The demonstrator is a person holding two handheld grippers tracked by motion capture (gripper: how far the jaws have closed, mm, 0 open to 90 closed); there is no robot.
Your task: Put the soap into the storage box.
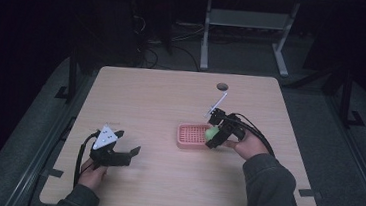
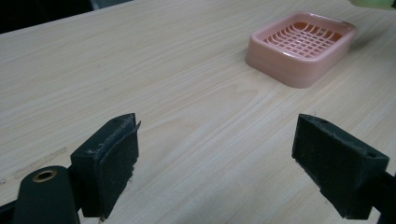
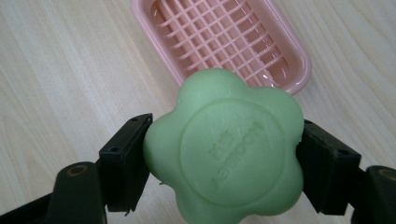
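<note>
Soap (image 3: 224, 151) clamped in right gripper (image 1: 217, 132) beside dish (image 1: 191, 135), not yet placed; left gripper (image 1: 126, 148) wide, idle.

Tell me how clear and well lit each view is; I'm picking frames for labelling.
High view: dim, surroundings near black, green soap tiny. Left gripper view: bright, pink dish sharp. Right gripper view: even light, soap close, its embossed lettering soft; glare on the dish.

high view: overhead, forward-down, far; gripper views: close, along jaws; shared: pink tray (image 1: 191, 136) (image 2: 301, 46) (image 3: 224, 35)
</note>
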